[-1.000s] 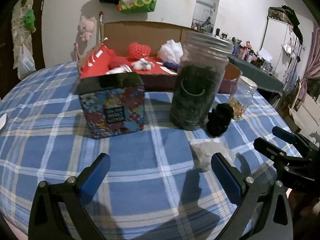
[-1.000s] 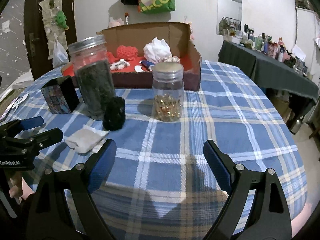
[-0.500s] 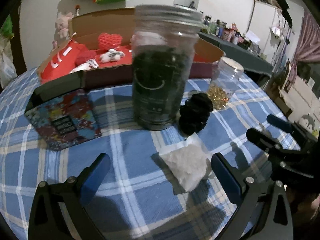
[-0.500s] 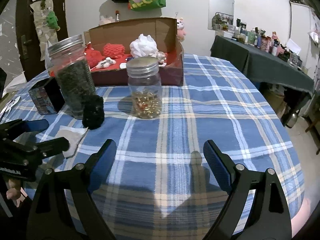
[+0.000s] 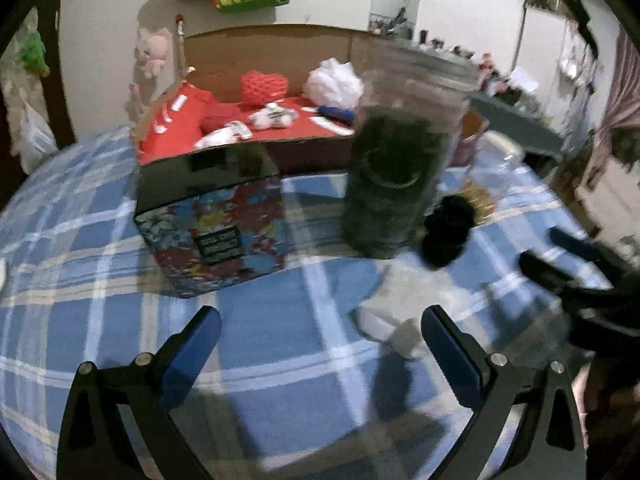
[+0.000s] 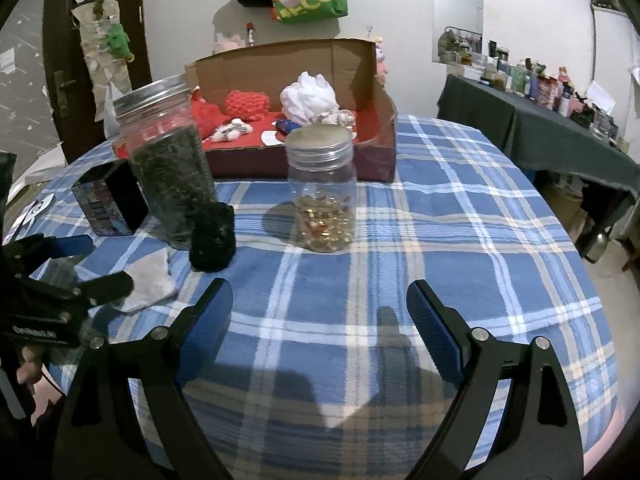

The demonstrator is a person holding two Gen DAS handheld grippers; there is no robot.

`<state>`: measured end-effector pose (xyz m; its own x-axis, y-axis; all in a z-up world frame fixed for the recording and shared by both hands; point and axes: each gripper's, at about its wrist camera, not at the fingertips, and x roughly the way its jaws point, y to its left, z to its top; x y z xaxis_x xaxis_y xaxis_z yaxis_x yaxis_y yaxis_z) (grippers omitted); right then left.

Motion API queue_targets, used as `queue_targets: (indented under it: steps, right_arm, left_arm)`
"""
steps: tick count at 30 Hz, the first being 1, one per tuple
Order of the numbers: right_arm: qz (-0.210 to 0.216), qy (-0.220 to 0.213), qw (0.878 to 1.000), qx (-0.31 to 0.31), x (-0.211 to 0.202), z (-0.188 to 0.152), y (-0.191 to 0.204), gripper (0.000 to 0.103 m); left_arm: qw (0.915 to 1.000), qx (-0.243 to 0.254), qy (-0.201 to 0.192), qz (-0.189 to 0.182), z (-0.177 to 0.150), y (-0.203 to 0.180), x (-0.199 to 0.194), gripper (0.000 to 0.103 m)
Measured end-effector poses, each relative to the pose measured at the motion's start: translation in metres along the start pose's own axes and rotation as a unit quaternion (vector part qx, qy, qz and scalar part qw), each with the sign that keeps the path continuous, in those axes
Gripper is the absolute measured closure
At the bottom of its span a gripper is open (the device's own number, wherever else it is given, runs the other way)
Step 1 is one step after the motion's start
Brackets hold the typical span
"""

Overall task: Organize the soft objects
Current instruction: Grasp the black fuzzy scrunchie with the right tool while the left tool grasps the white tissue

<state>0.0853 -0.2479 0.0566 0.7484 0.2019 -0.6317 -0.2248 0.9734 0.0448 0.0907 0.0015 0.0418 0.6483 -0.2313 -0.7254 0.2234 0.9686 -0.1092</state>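
- Both grippers were empty when I grabbed this. My left gripper (image 5: pixel 320 340) had its jaws spread wide over bare cloth, and the right gripper (image 6: pixel 320 308) was just as wide with nothing between its pads either.
- Closest soft thing was the white cloth (image 5: pixel 394 308), lying flat on the plaid tablecloth (image 6: pixel 460 240) just beside the left gripper's right-hand finger, not between the fingers. The left view was smeared with motion blur, so I couldn't tell whether that finger touched it.
- My guess for the step: pick the cloth up with the left. I reckoned I needed to shift sideways so the cloth sat centred between the pads, then come down till the tips met the table, because a flat limp thing slips out of a high pinch.
- Just behind it sat the black fuzzy ball (image 6: pixel 212 240), touching or nearly touching the tall jar (image 6: pixel 168 164) of dark stuff. Swinging wide there risked knocking the jar, so I'd have kept the approach low and short.
- The small jar (image 6: pixel 322 188) with gold bits stood off to the right, clear of the path, and the patterned box (image 5: pixel 212 236) off to the left.
- Farthest back was the cardboard box (image 6: pixel 288 60), already holding red and white soft things. That looked like the drop spot, so the carry had to go up and over both jars.
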Motion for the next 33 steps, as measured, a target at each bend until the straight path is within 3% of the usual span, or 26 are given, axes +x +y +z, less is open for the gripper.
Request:
queue_targets:
  steps: [7, 12, 17, 22, 28, 31, 33]
  right_arm:
    - [0.017, 0.000, 1.000, 0.011, -0.002, 0.002, -0.003, 0.014]
    - [0.019, 0.002, 1.000, 0.013, -0.004, 0.005, -0.007, 0.014]
    - [0.053, 0.005, 0.998, 0.015, 0.003, 0.010, -0.002, 0.014]
    - [0.097, 0.014, 0.995, 0.003, 0.016, 0.020, 0.016, 0.014]
    - [0.115, 0.041, 0.992, -0.015, 0.034, 0.031, 0.035, 0.015]
    - [0.121, 0.049, 0.991, -0.019, 0.037, 0.035, 0.038, 0.024]
    - [0.126, 0.061, 0.990, -0.027, 0.043, 0.036, 0.042, 0.040]
  left_arm:
    - [0.9976, 0.049, 0.025, -0.043, 0.007, -0.028, 0.015, 0.001]
    - [0.9965, 0.076, 0.034, -0.003, 0.005, -0.033, 0.026, 0.005]
    - [0.9963, 0.074, 0.021, 0.039, 0.002, -0.020, 0.019, 0.005]
    - [0.9968, 0.075, 0.012, 0.026, 0.006, -0.010, 0.013, 0.006]
    - [0.9947, 0.101, 0.019, 0.001, 0.012, -0.017, 0.020, 0.021]
    - [0.9939, 0.106, 0.026, -0.016, 0.014, -0.018, 0.025, 0.034]
    - [0.9936, 0.106, 0.024, -0.029, 0.015, -0.018, 0.026, 0.053]
